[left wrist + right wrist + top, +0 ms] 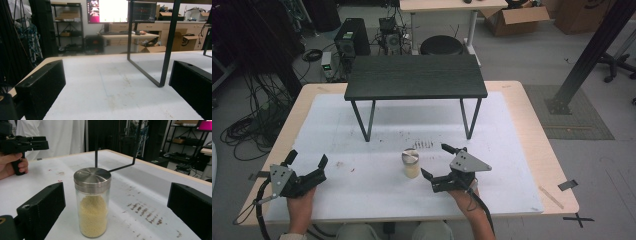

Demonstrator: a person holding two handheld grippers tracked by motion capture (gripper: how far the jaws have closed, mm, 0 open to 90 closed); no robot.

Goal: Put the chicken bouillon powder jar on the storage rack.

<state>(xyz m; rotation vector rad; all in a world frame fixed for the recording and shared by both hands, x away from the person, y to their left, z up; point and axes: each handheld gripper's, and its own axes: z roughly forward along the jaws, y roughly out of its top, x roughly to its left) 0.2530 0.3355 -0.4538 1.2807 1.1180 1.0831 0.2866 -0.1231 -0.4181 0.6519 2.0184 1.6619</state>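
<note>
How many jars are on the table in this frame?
1. A glass jar with a metal lid stands upright on the white mat, mid-table, just left of the open right gripper. Nothing seems hidden under the small black table.

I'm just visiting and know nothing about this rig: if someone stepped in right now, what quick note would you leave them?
Left gripper: open, holding nothing, resting near the table's left front corner, away from the jar.
Right gripper: open, holding nothing, just to the right of the jar and aimed at it, not touching.
Jar: upright on the white mat, metal lid on, partly filled with small yellowish grains. A small black table stands behind it.
Done: nothing gripped yet.
Left: probably close the right gripper on the jar; the rest follows.
</note>
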